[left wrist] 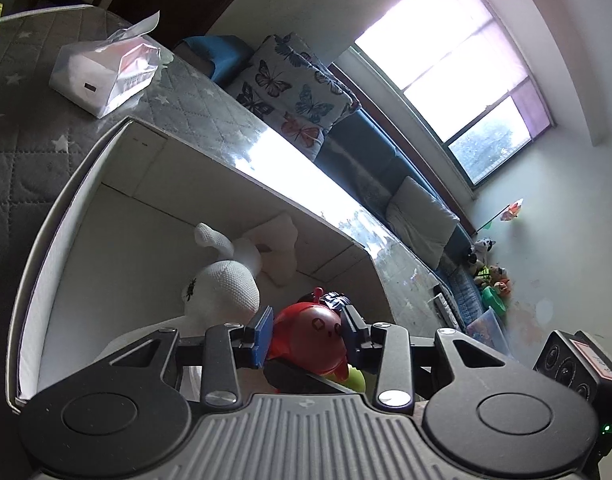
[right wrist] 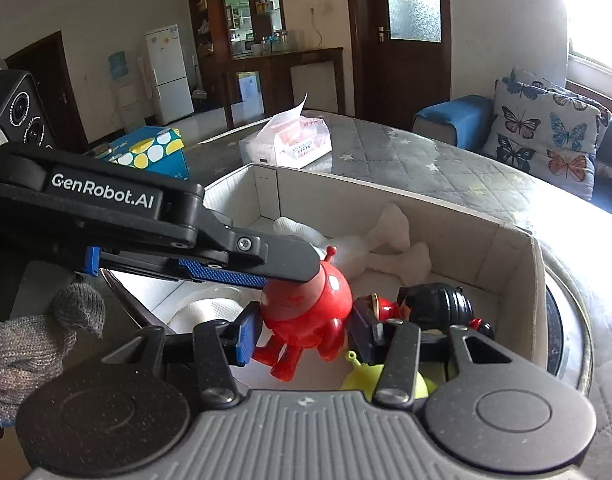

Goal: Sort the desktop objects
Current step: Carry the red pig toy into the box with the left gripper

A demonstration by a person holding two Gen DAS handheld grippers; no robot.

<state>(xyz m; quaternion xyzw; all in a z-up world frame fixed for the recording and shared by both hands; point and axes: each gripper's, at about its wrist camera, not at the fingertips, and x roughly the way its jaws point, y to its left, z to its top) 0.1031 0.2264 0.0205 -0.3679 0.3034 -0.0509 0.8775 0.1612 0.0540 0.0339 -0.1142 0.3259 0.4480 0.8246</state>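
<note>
A glossy red round toy figure (right wrist: 306, 312) with a small antenna hangs over an open white cardboard box (right wrist: 425, 196). My right gripper (right wrist: 304, 336) is shut on its body, blue pads (right wrist: 246, 338) pressing both sides. My left gripper (right wrist: 282, 276) reaches in from the left and is shut on the same toy's head. In the left wrist view the red toy (left wrist: 309, 336) sits between that left gripper's (left wrist: 307, 332) pads. In the box lie a white plush (right wrist: 385, 236), a black-haired figure (right wrist: 437, 304) and a yellow-green toy (right wrist: 385, 376).
The box (left wrist: 66, 200) stands on a grey quilted tabletop (left wrist: 26, 140). Beyond it lie a tissue pack (right wrist: 290, 140) and a blue dotted carton (right wrist: 154, 152). A grey-gloved hand (right wrist: 26, 344) holds the left gripper. A sofa with a butterfly cushion (right wrist: 545, 132) is behind.
</note>
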